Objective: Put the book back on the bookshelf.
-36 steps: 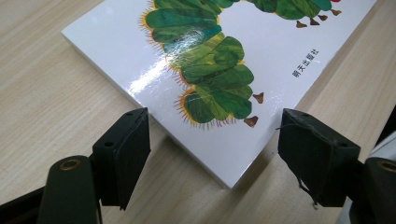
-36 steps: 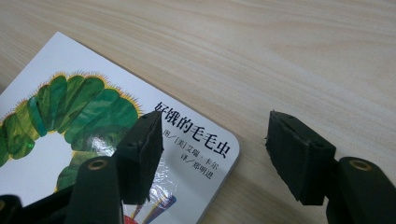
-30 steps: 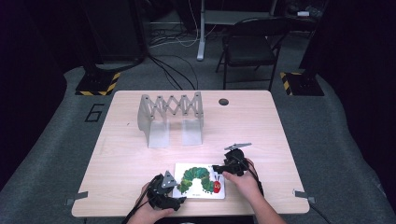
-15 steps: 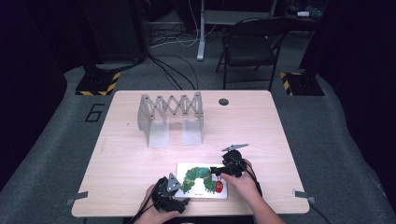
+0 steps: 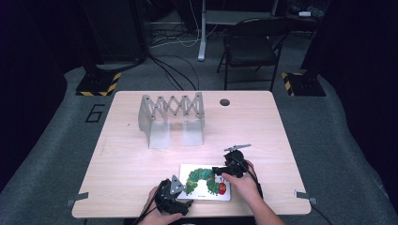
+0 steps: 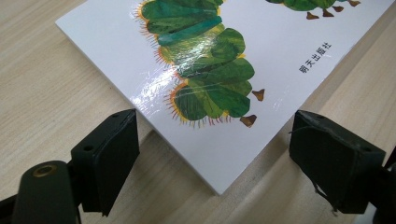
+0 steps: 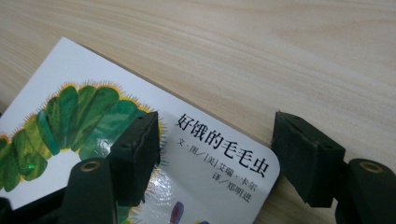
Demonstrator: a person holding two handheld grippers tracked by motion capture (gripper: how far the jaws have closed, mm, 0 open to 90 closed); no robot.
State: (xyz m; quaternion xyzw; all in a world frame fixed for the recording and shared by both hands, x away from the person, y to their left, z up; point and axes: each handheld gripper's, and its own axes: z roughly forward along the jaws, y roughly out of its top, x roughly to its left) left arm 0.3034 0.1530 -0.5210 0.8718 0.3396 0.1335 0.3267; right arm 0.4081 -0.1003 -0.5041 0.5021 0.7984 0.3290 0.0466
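A picture book [image 5: 206,182] with a green caterpillar on its white cover lay flat on the bench [image 5: 141,159], close to the person's edge, probably so that both hands could reach it without stretching. The left hand-held gripper [image 5: 180,199] sat at the book's near left corner. In the left gripper view that corner [image 6: 219,186] pointed into the gap between the two black jaws, which had just been opening and stood wide, one on either side, neither pad touching the cover. That placement suggested the corner was lined up for a grasp, or had just been let go; the pictures did not settle which.

The right hand-held gripper [image 5: 220,169] rested at the book's far right end. In the right gripper view one jaw lay over the cover beside the printed title [image 7: 219,144], and the other stood past the rounded corner over bare wood. Its jaws were partly apart and gripped nothing, though the one on the cover may have been steadying the book.

Well apart, toward the far side of the bench, stood a grey folding rack [image 5: 171,117], perhaps meant as a stand for the book.
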